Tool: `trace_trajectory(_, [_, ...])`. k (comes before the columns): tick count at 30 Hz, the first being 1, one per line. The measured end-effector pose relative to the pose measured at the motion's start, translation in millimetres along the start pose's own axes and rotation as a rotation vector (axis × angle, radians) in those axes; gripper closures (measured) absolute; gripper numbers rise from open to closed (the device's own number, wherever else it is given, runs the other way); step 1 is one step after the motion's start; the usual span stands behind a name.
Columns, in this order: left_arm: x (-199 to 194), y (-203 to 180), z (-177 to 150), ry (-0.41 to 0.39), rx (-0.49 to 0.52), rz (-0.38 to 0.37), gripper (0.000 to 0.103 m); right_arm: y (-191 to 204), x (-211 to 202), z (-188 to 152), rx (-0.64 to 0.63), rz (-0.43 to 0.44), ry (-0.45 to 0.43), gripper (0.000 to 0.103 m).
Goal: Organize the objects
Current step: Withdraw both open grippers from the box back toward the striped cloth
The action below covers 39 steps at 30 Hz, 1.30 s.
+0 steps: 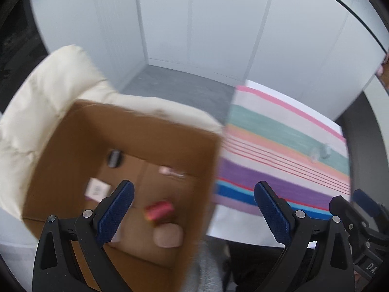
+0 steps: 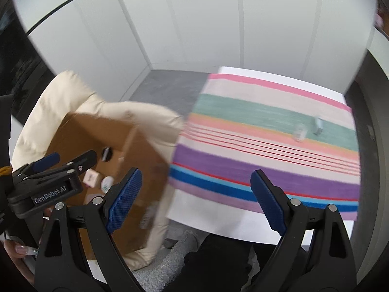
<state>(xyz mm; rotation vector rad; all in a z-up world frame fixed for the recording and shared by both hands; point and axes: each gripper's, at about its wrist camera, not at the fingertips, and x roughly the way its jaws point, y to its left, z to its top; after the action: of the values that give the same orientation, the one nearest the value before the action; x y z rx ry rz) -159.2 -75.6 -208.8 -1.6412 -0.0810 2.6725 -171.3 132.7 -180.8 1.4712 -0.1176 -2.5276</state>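
Left claw housing: "GenRobot.AI" lettering

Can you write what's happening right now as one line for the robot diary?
left tool: open, empty, over cardboard box | right tool: open, empty, by striped cloth | box: red item, small bits inside | cloth: clear items left

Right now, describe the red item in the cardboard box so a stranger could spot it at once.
Find the open cardboard box sitting against the cream cushion, left of the striped cloth. On its floor, toward the near side, lies a small red cylinder, blurred in this shot. It is the only red thing there; its neighbours are a pale beige round object, a white square packet and a dark object.
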Motion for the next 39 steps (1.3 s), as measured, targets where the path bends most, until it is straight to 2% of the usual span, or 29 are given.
trace_trajectory(12, [11.5,-153.1,-1.1,-0.015,0.235,-0.057,0.003,-142.9,-46.0,-23.4,0.204,-0.137,-0.053,0.01])
trace_trajectory(18, [21.7,-214.1,-10.0,0.001,0.322,-0.067,0.003,-199.4,-59.4,-40.0,0.297,-0.168,-0.056,0.01])
trace_trajectory(21, [29.9,-233.8,-8.2,0.01,0.352,-0.063,0.003,-222.2,-61.6,-46.2,0.319,-0.185,-0.058,0.01])
trace_trajectory(30, [59.5,-249.9,3.4,0.038,0.349,-0.038,0.003,-269.2,-38.4,-55.8,0.36,-0.195,-0.001,0.01])
trace_trajectory(39, [102.8,-277.0,-9.6,0.061,0.464,0.015,0.003,-296.6,0.9,-49.5,0.348,-0.202,0.049,0.01])
